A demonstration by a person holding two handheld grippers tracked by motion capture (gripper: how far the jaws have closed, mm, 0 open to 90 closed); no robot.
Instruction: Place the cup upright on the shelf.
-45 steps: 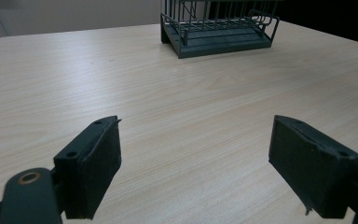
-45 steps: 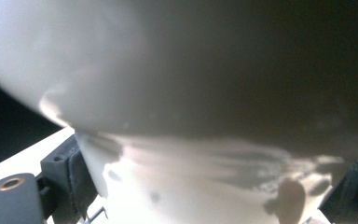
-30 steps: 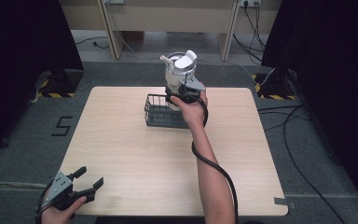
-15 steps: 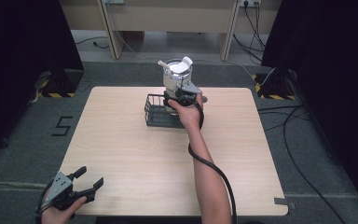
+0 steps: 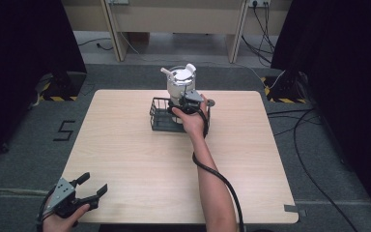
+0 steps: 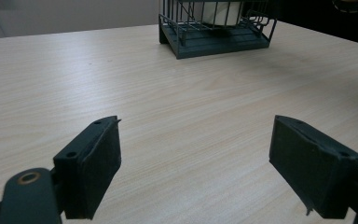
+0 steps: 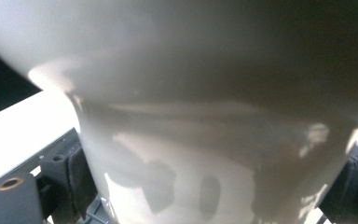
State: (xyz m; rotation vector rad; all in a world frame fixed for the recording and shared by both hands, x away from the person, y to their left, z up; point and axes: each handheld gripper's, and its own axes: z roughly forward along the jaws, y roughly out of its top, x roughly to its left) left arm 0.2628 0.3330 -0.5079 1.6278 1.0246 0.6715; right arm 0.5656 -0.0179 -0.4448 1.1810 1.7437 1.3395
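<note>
Pale wooden bench [image 5: 140,159] on grey carpet, dark curtains to either side. White jug [image 5: 180,83] upright, base inside the wire basket [image 5: 160,116] at the far middle of the bench, long axis vertical. Right claw [image 5: 187,99] clamped on the jug's lower body, jaws pressed to both flanks. Left claw [image 5: 92,189] spread wide and empty at the near left edge, well apart from the basket, which stands straight ahead across bare wood. Right hand far nearer.

One white jug [image 5: 181,83]; one wire basket [image 5: 160,117]; one table [image 5: 125,145]; two claws.
</note>
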